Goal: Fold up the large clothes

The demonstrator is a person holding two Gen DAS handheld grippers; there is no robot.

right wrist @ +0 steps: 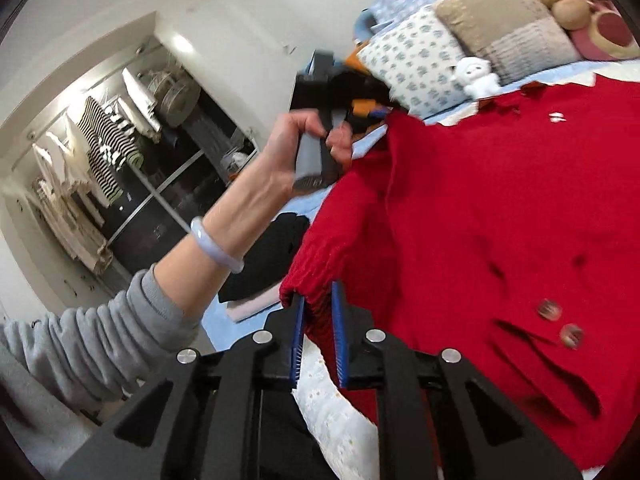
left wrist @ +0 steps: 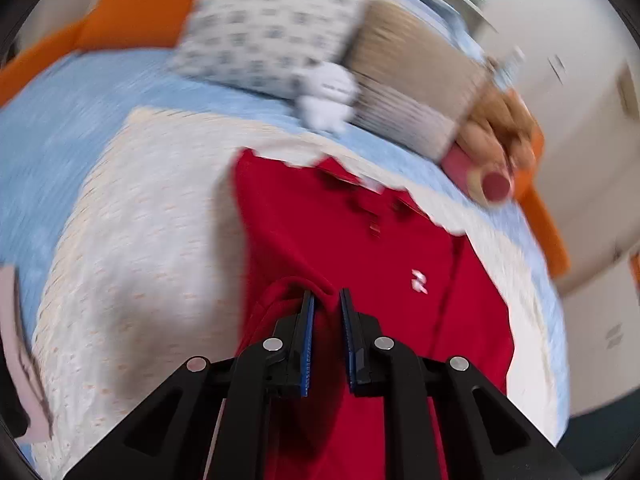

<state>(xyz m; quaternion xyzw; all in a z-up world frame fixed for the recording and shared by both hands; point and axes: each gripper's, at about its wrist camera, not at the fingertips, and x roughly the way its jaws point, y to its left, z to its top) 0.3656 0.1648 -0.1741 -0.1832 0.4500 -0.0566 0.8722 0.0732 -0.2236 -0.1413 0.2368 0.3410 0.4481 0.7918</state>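
Note:
A red knit cardigan [left wrist: 360, 240] lies spread on a white eyelet cover [left wrist: 132, 248] over the bed. My left gripper [left wrist: 326, 300] is shut on a raised fold of the cardigan near its lower part. My right gripper [right wrist: 318, 300] is shut on the cardigan's ribbed edge [right wrist: 316, 276] and lifts it. The cardigan [right wrist: 500, 220] fills the right of the right wrist view, with buttons [right wrist: 560, 324] showing. The person's left hand [right wrist: 296, 148] holds the other gripper's handle above the cardigan's far side.
Pillows [left wrist: 272, 28] [right wrist: 508, 20], a small white plush [left wrist: 330, 96] [right wrist: 478, 74] and a brown teddy [left wrist: 500, 136] lie at the bed's head. A dark folded garment [right wrist: 264, 256] lies at the bed's left. An open wardrobe [right wrist: 112, 152] with hanging clothes stands beyond.

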